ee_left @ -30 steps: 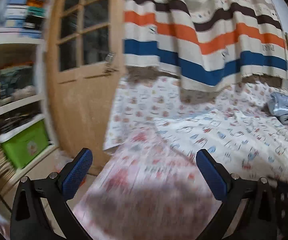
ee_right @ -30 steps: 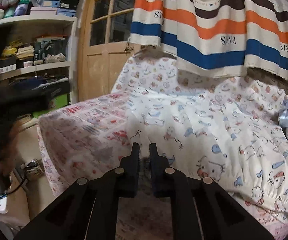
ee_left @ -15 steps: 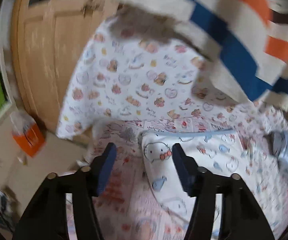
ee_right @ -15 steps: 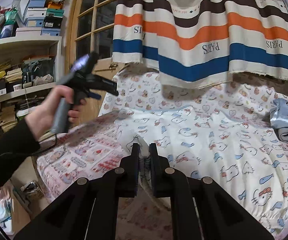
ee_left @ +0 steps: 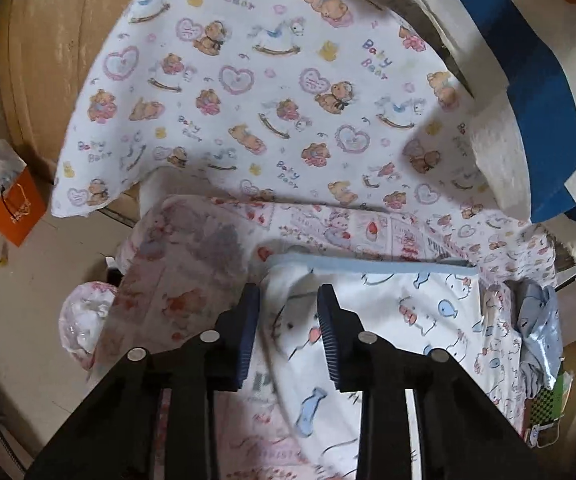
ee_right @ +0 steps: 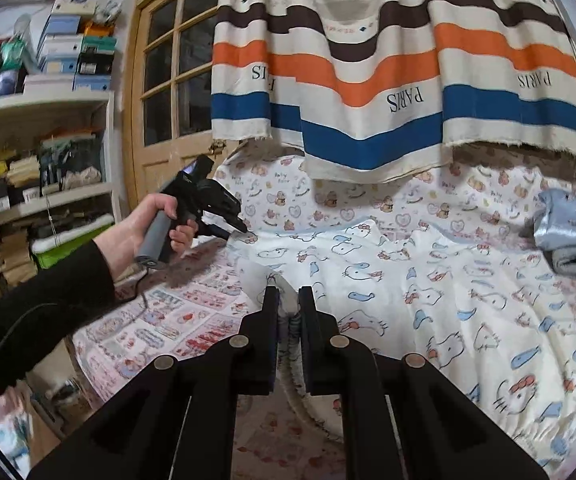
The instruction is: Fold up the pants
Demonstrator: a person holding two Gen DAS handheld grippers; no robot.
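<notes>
Narrowing left claw [ee_left: 288, 300] reached pants [ee_left: 388, 320]; right claw [ee_right: 288, 300] pinches them.

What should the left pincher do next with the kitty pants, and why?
Probably close the left gripper all the way on the corner of the pants at the blue waistband. Its jaws have just been closing, with cloth between them but still a gap. The right gripper is already shut on the near edge, so a second grip would likely allow the fold.
</notes>
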